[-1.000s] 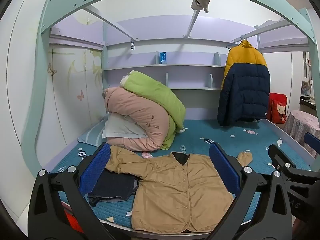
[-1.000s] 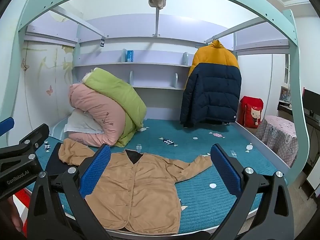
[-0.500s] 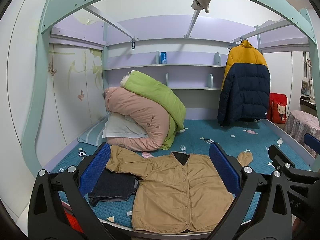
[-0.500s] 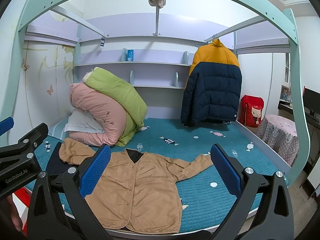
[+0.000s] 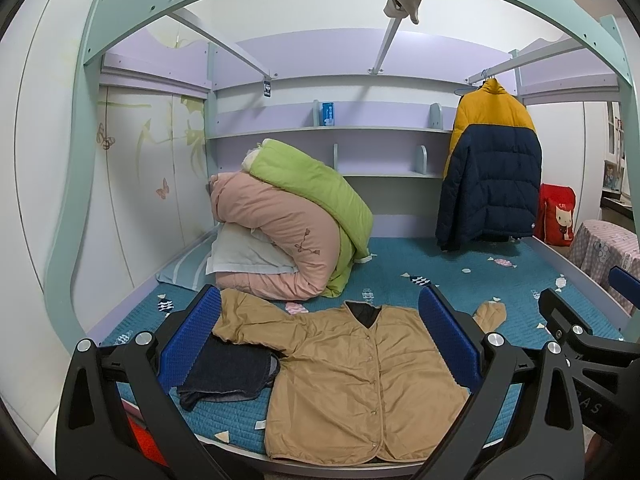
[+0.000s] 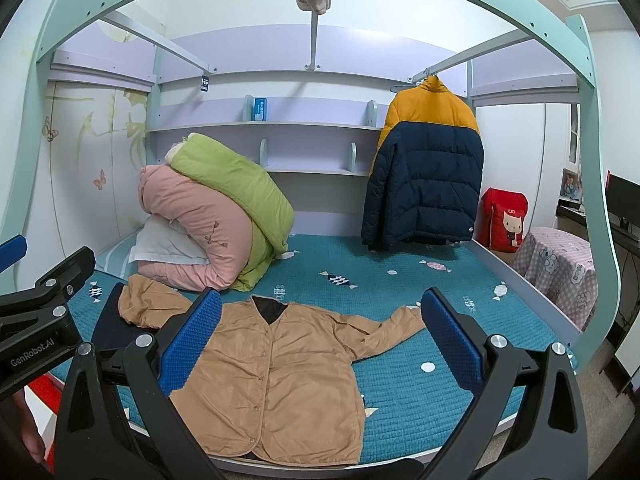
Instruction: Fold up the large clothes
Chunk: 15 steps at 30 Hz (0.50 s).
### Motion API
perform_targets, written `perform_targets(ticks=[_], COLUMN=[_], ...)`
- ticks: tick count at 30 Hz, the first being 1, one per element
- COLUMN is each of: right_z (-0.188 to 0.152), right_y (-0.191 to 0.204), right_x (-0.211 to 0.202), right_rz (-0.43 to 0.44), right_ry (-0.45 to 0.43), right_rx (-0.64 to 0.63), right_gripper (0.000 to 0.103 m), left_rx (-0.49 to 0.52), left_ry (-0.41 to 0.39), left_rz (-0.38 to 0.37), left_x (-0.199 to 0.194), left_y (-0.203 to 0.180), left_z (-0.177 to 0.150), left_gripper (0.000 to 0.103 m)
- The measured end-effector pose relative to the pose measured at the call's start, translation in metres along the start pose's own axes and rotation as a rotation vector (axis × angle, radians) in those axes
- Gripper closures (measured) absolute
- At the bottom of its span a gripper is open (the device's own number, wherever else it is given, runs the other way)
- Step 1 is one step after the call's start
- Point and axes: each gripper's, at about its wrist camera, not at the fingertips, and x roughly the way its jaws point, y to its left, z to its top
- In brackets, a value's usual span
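A tan button-front jacket [image 5: 352,376] [image 6: 276,376] lies flat, front up, near the front edge of the teal bed [image 5: 460,280] [image 6: 400,384]. Both sleeves are spread out; its left sleeve rests on folded dark clothing [image 5: 228,372] [image 6: 108,328]. My left gripper [image 5: 320,340] hovers open in front of the bed, nothing between its blue pads. My right gripper [image 6: 322,340] is likewise open and empty, beside the left one. Neither touches the jacket.
Rolled pink and green quilts [image 5: 288,228] [image 6: 212,216] with a white pillow sit at the back left. A yellow and navy puffer jacket [image 5: 492,168] [image 6: 428,168] hangs at the back right. A red bag [image 6: 504,220] and a cloth-covered table [image 6: 560,268] stand right of the bed.
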Motion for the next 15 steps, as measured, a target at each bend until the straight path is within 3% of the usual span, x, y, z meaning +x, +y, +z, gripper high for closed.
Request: perform_targets(ticks=[15], right_z=[-0.0009], right_y=[0.0003], right_x=[0.0001], right_rz=[0.001], right_ry=[0.003], right_rx=[0.0], right_gripper=[0.007], left_rx=[-0.001], left_ry=[0.001], left_rz=[0.002], left_x=[0.0018], left_y=[0.0075], left_z=[-0.0052], left_gripper=[0.004])
